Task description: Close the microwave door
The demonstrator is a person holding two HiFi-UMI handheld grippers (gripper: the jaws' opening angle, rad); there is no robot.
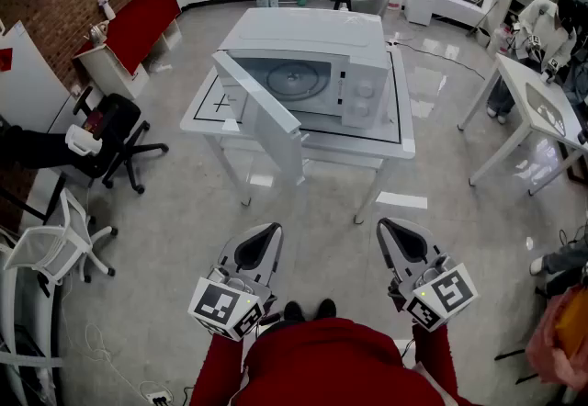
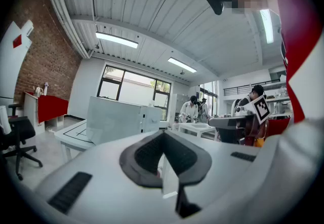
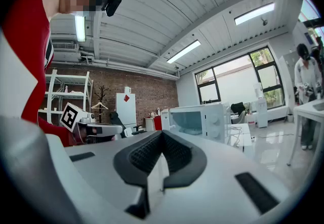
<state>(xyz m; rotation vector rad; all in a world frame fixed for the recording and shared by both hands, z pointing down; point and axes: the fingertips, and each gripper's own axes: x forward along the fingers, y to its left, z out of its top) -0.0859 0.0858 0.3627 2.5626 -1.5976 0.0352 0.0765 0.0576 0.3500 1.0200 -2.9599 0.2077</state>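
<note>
Left gripper (image 1: pixel 268 234) at 7 o'clock and right gripper (image 1: pixel 390 230) at 5 o'clock, both empty, jaws pressed together, held level close to the body

White surface (image 1: pixel 390 142) well apart at 12 o'clock, carrying the microwave (image 1: pixel 312 64)

Risk, judged: a hard shove with closed jaws could slide the microwave across the surface, or the door (image 1: pixel 262 115) could rebound unlatched

Microwave white, boxy, knobs on its right, turntable (image 1: pixel 292 80) showing; door hinged left, swung wide past the surface edge toward 6 o'clock

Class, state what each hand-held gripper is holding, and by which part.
Nothing. The left hand-held gripper and right hand-held gripper are both shut and empty, short of the microwave.
</note>
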